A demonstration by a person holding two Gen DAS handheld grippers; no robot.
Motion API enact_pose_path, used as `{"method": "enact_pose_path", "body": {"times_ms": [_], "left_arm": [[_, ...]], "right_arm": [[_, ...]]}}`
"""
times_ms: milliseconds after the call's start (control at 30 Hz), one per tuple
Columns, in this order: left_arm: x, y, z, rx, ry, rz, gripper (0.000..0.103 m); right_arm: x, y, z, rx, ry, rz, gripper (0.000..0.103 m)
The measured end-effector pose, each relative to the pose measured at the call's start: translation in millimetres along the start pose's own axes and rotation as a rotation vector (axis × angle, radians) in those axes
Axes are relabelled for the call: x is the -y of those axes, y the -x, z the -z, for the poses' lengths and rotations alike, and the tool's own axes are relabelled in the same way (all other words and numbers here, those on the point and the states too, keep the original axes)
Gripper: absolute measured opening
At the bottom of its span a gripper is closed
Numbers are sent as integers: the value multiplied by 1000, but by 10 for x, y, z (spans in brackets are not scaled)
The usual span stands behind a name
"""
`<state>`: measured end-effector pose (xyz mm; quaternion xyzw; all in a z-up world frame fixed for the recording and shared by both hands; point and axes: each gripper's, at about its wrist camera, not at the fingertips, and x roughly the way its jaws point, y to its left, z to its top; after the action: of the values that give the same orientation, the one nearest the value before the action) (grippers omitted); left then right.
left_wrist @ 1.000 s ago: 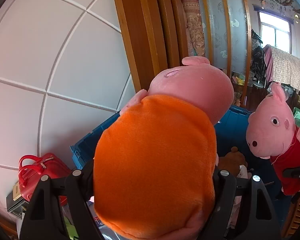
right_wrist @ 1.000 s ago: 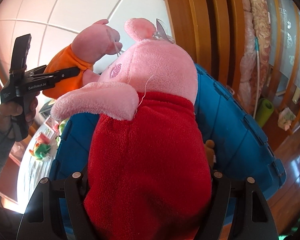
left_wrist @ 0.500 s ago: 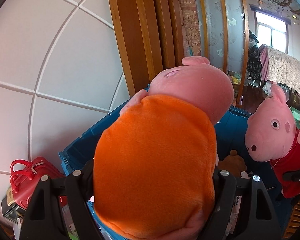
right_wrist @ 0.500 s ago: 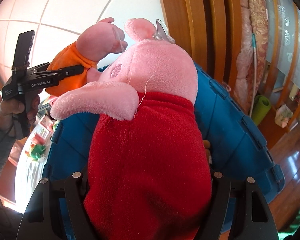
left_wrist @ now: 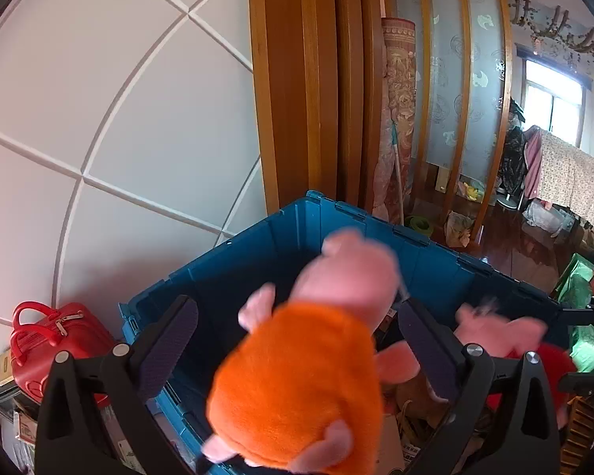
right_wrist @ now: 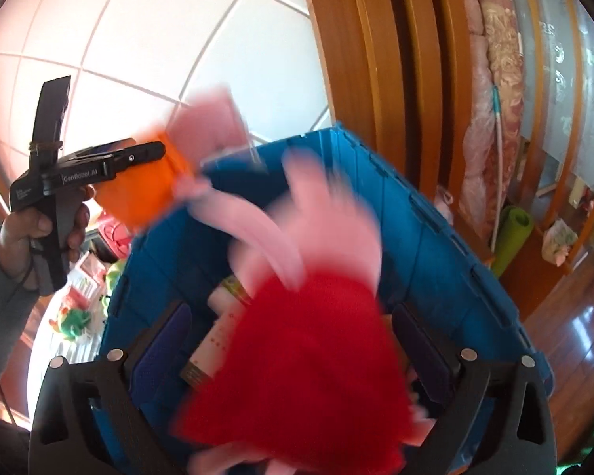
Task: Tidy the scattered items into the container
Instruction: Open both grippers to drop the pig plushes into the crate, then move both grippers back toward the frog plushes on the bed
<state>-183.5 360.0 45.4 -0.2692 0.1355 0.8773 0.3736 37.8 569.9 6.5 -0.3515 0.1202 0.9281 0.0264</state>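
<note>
Left wrist view first: the left gripper has its two fingers spread wide, having just been opening, and the pads no longer press on anything. The orange-dressed pig plush sits in the gap between them, low in the centre of the frame, clear of both pads and blurred, which I read as the toy dropping free. Releasing makes sense here, since the plush hangs directly over the open mouth of the blue container, whose rim fills the middle of the picture; letting go above it should send the toy inside. At the right edge the red-dressed pig plush appears, also smeared. A red handbag stands outside the bin at lower left, against the white panelled wall.

Right wrist view shows the same on the other side. The right gripper has its fingers splayed apart, jaws likewise just opened, and the red-dressed pig plush lies between them without pad contact, strongly blurred, over the blue container. Some boxes and other items already lie on the bin floor, left of the plush. In the upper left of this frame a hand holds the left gripper, with the orange-dressed pig plush just beside it above the bin's near-left corner.
</note>
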Motion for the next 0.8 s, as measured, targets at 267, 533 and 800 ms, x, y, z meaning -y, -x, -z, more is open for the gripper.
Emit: {"method": "enact_pose_path", "body": {"times_ms": [267,533,800], "left_arm": [[-9,30,111,-12,-6,-18,102],[31,165,140,-6,-14,-31,102],[28,309,217,4,1,-51,102]], "right_arm": [[-20,7,-16,-22,8,-14,103],[-57,15,32,-29,19,-9,103],[-113,58,96,-38,32,-11,103]]}}
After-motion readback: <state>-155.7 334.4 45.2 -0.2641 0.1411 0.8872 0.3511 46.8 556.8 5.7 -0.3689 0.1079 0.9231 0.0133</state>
